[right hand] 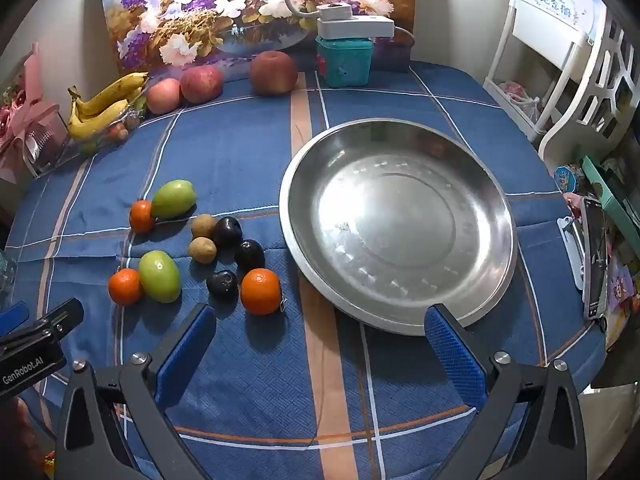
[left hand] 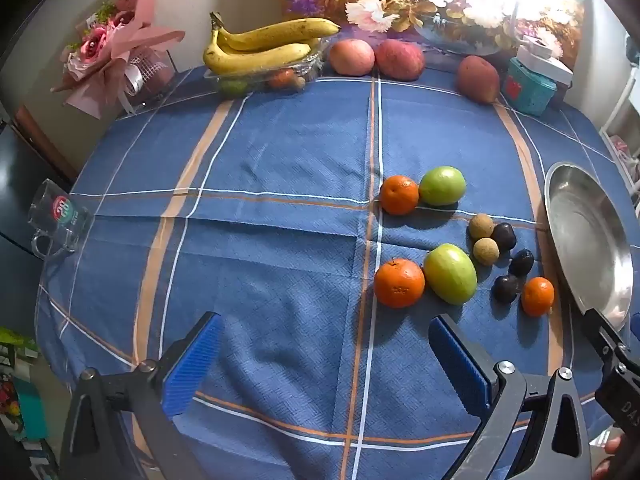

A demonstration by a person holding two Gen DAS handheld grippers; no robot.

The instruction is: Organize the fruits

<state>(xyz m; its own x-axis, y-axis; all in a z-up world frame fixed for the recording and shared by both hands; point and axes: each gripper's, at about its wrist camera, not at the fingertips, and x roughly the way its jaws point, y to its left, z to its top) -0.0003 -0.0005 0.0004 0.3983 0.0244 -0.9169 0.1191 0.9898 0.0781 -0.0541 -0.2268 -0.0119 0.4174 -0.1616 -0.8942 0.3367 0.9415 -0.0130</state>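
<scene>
Nearest in each wrist view are the blue-padded fingers, and both pairs stand spread as wide as they go with nothing between them. The left gripper (left hand: 324,344) hangs tilted down over bare blue checked tablecloth (left hand: 260,240), touching no fruit. The right gripper (right hand: 320,336) hangs likewise over the cloth, its right finger just in front of the near rim of the steel dish (right hand: 400,220), though whether it touches the rim cannot be told. The dish is empty and lies on the right part of the table. Left of it, all on the cloth, lies the loose fruit: a small orange (right hand: 261,291) closest to the right gripper, three dark plums (right hand: 249,255) and two brown round fruits (right hand: 202,250) just beyond it, then farther left two green fruits (right hand: 159,276), each with an orange (right hand: 125,286) touching its left side. At the far edge of the table, against the flower picture, stand three red apples (right hand: 201,83), a bunch of bananas (right hand: 105,105) on a clear tray at the far left, and a teal box (right hand: 345,60).
</scene>
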